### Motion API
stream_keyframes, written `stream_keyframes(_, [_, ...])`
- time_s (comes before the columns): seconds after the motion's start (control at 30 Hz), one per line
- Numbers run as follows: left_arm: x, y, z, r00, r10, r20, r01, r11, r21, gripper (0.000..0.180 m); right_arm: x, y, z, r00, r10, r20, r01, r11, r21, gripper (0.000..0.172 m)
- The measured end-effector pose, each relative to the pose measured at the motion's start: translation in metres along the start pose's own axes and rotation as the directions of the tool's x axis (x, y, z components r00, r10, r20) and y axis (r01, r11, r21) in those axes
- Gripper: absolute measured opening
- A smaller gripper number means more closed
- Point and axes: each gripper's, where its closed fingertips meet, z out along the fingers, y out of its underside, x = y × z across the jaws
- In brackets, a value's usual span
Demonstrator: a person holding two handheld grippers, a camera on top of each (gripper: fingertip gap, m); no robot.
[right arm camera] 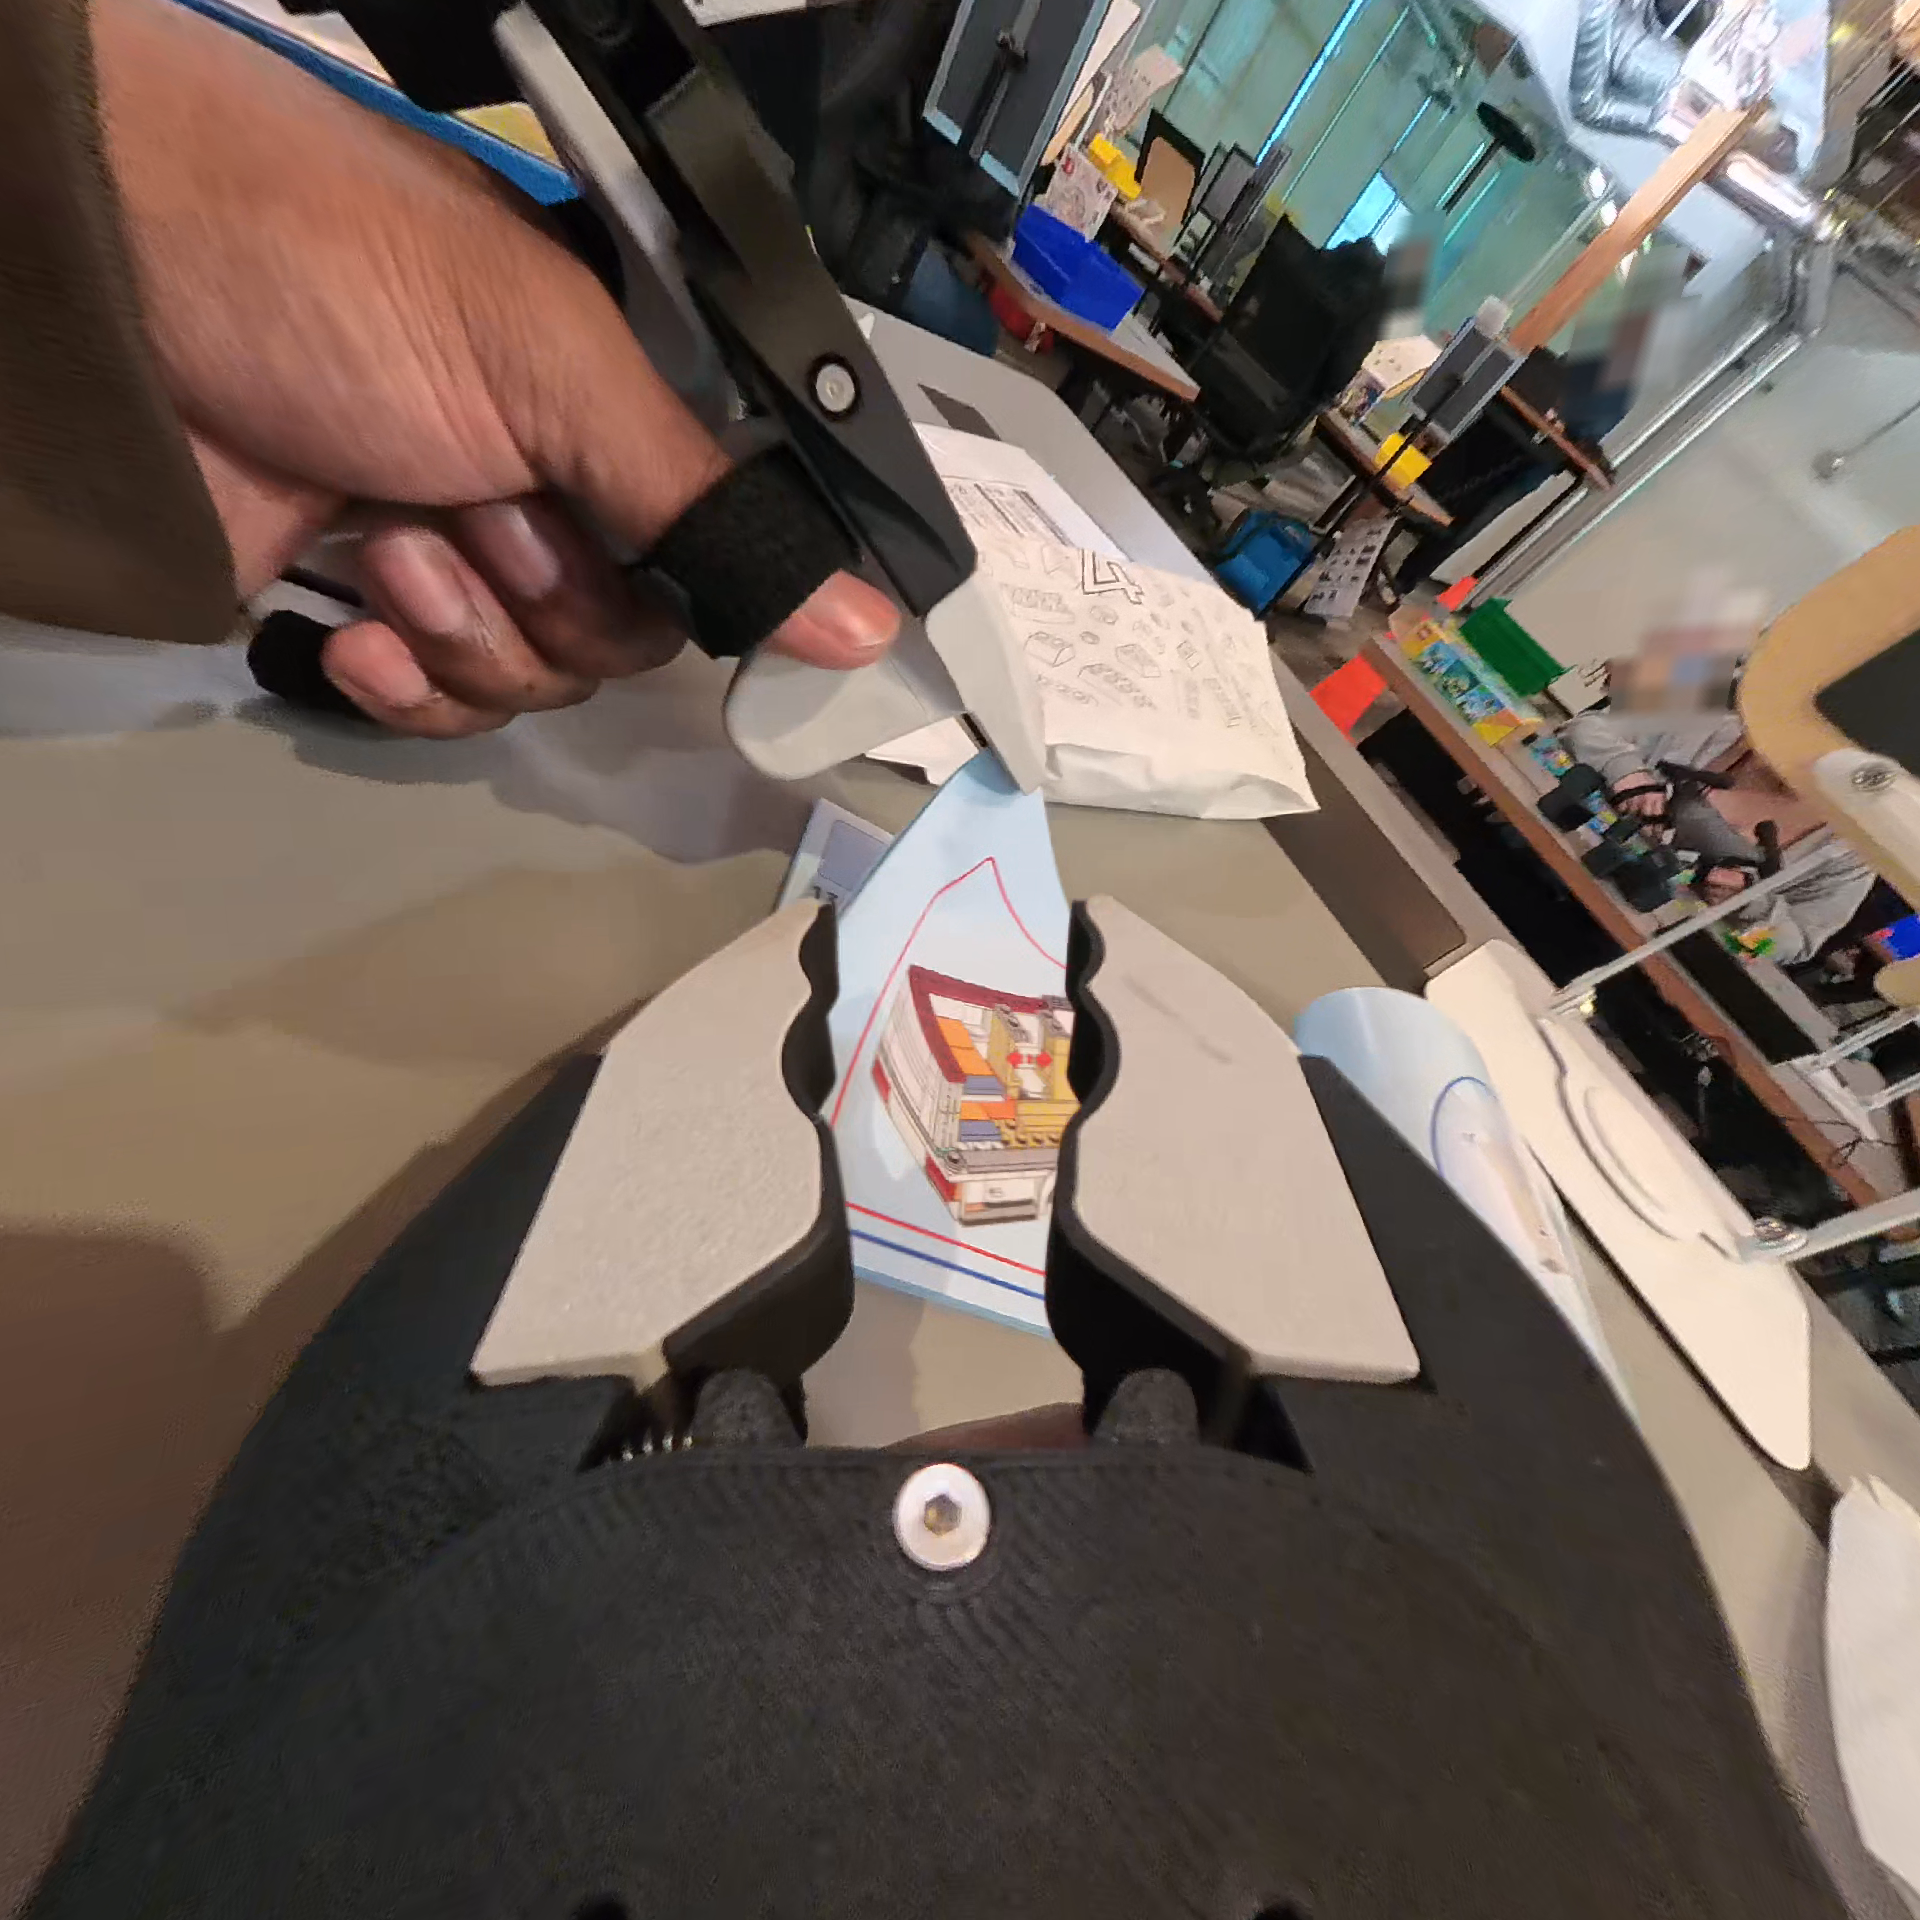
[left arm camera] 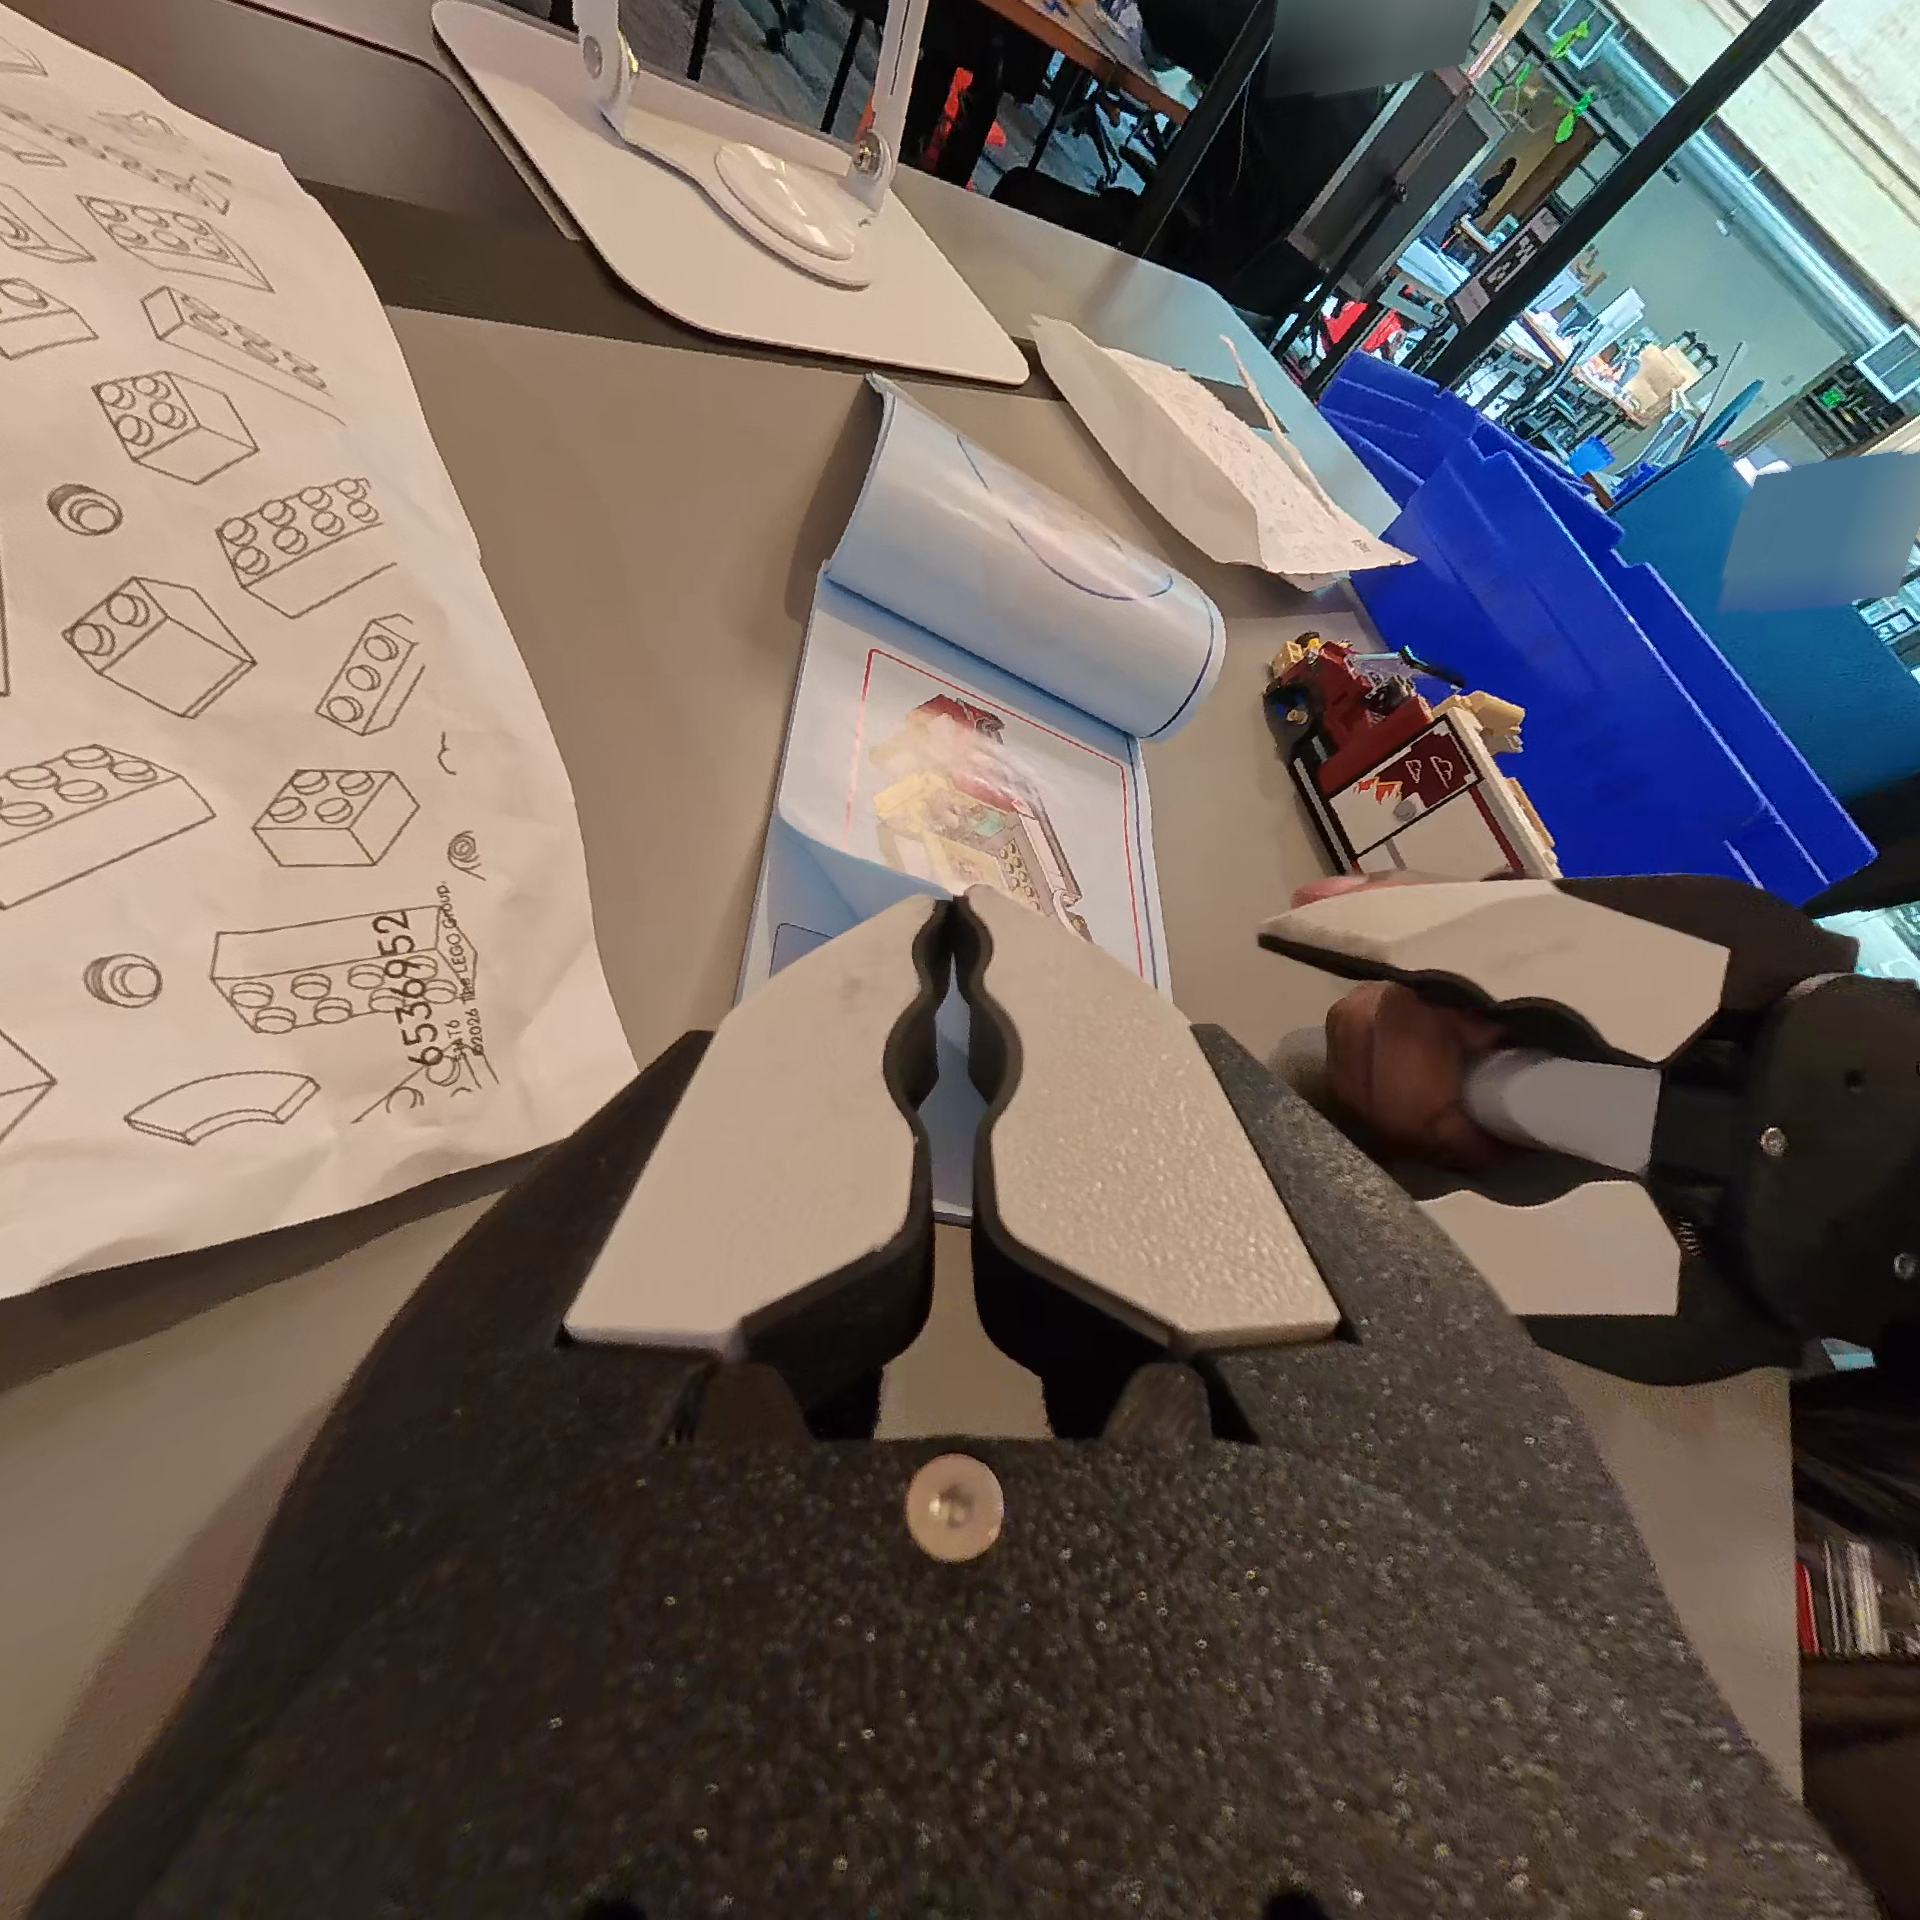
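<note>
Over the booklet [left arm camera: 997, 790], L gripper [left arm camera: 954, 914] pinches a page corner; R gripper [right arm camera: 951, 925] wide.

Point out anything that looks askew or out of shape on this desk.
The booklet is not lying flat: the left tongs, shut, lift one page corner, and further pages curl into a roll. The big printed paper sheet is creased.

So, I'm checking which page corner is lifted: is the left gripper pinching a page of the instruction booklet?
Yes, the left gripper has its fingers closed on a corner of a light blue page of the instruction booklet, lifting it.
</note>
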Motion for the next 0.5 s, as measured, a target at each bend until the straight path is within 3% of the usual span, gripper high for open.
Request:
stream_keyframes(0.17, [-0.002, 0.001, 0.001, 1.0, 0.008, -0.006, -0.008, 1.0, 0.006, 0.0, 0.006, 0.008, -0.006, 0.999, -0.049, -0.006, 0.049, 0.999, 0.003, 0.042])
stream_keyframes(0.5, [0.001, 0.011, 0.006, 0.998, -0.042, -0.048, 0.039, 0.997, -0.059, 0.012, 0.019, 0.028, 0.0, 0.995, 0.059, 0.083, -0.052, 0.995, -0.087, 0.047])
